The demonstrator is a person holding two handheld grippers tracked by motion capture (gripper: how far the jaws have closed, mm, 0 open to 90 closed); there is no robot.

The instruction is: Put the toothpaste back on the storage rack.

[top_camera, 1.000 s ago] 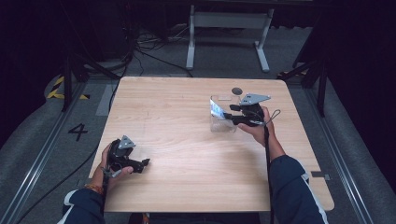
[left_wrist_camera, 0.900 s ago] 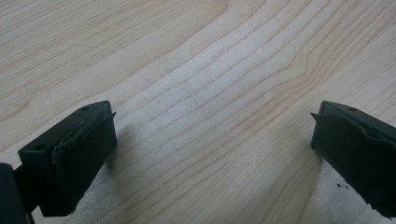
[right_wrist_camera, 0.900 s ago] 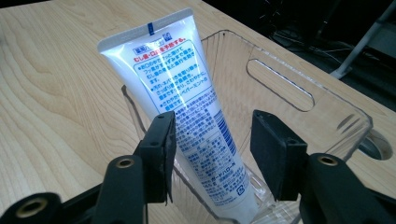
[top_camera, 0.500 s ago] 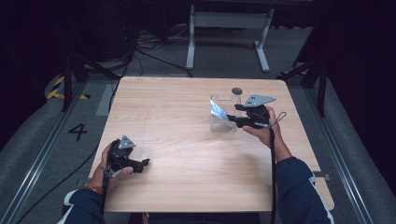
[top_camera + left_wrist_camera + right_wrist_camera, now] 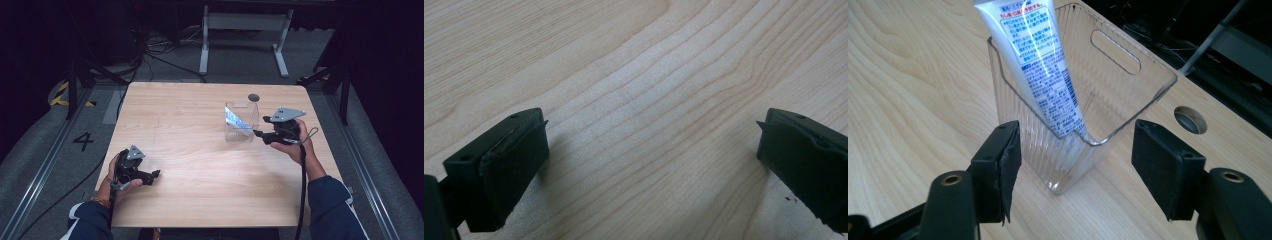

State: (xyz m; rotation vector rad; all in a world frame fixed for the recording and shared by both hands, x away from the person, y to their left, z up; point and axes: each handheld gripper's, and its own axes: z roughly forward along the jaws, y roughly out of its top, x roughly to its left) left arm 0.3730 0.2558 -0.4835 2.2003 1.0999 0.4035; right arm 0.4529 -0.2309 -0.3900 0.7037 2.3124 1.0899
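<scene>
Since a second ago, little has shifted: my right tool stays open, jaws flanking the near corner of the clear container at the tabletop's far right, a white tube leaning inside. My left tool rests open, near left.

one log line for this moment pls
right gripper: open, jaws astride clear container | tube: leaning inside | left gripper: open, over table
</scene>
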